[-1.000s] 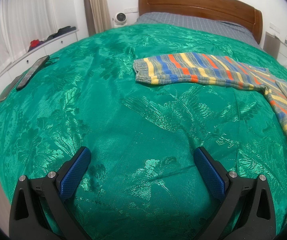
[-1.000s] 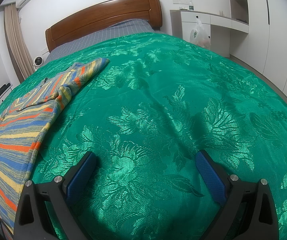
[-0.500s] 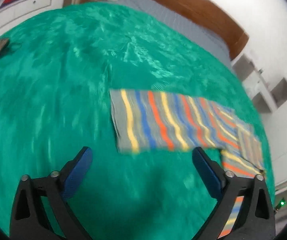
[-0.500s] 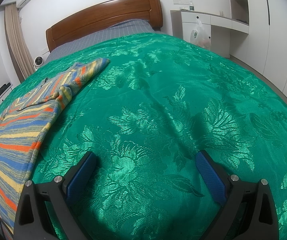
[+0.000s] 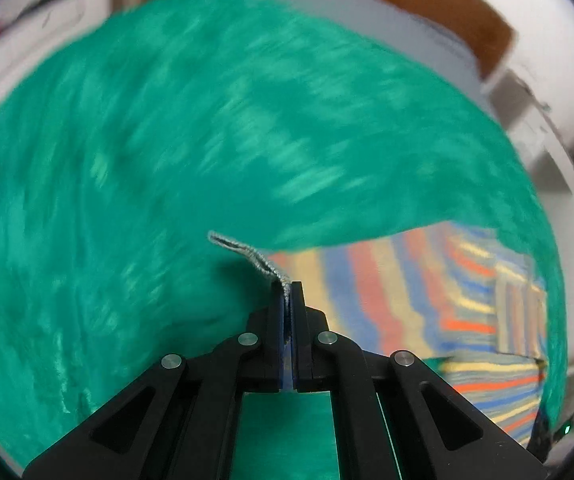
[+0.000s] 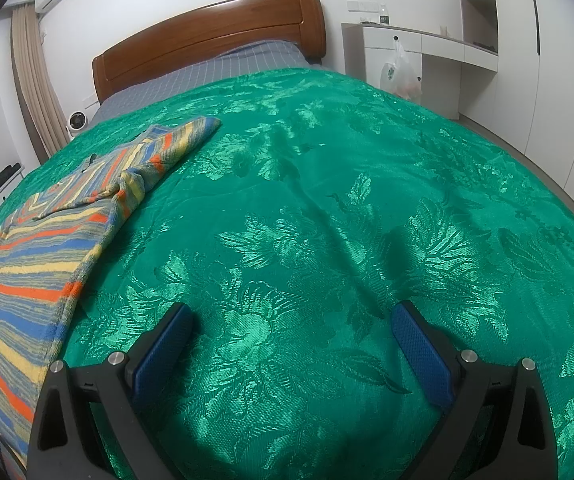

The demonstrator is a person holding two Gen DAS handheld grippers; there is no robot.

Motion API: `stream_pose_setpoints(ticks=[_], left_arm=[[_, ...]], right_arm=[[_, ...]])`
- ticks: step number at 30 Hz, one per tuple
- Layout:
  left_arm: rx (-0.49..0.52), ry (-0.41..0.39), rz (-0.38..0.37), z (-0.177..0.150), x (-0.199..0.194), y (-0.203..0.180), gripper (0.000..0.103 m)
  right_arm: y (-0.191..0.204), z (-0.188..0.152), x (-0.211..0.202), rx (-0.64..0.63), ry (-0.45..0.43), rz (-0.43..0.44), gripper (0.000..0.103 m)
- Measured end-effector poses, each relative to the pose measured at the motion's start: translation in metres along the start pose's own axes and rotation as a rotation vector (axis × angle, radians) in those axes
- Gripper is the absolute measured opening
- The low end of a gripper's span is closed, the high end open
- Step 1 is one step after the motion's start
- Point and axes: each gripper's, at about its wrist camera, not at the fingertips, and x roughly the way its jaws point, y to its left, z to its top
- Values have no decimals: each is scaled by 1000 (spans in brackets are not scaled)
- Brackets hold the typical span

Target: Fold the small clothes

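Knit cuff pinched in the left jaws, right jaws wide and empty

Knitted and limp, the striped sweater should handle as a light, floppy thing: it will drape and stretch, not hold a shape, and it may drag rather than glide on the brocade weave beneath it. Edges and corners look like the best places to grip, since a pinch in the middle would bunch it.

Nearest in the left wrist view, the left gripper is fully closed on the ribbed cuff, whose grey edge curls up and away from the fingertips. Just beyond and to the right, the sleeve runs back to the body of the garment, blurred but lying on the green bedspread.

Nearest in the right wrist view, the right gripper stands wide apart with only bedspread between its pads, holding nothing. The sweater lies well off to its left, its other sleeve reaching towards the wooden headboard farther back.
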Motion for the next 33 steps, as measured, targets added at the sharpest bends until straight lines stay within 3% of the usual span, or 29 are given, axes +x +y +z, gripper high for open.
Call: stream_pose_setpoints(ticks=[3,6,11,13,14,15,18,21,24,28,33], left_arm=[[192,-71,-52,13,-31,-99,0],[321,-98,-127,17,-42,-180,0],[475,-51,-224,-17,-11,-304,2],[516,40,-253,-36,17,-330,24],[529,75,-246,-45,31,-337,49],[536,79,-228,-54,39,-340,58],[511,39,-225,-65,32,-318,70],[438,-21,-169,-57,24,-267,85],[359,-92,-37,-58,18,-193,92],[273,-140,187,-96,22,-91,92],[177,-204,331,-136,32,-14,95]], right_arm=[[0,0,0,-2,-1,-1,99],[0,0,0,-2,-1,0,99],[0,0,0,-2,-1,0,99],[0,0,0,-2,-1,1,99],[0,0,0,-2,-1,0,99],[0,0,0,-2,-1,0,99],[0,0,-1,-1,-2,4,99],[-1,-1,-1,-1,-5,9,99],[-2,-1,0,-1,-6,11,100],[-2,0,0,-1,-6,11,100],[-3,-1,0,1,-8,14,100]])
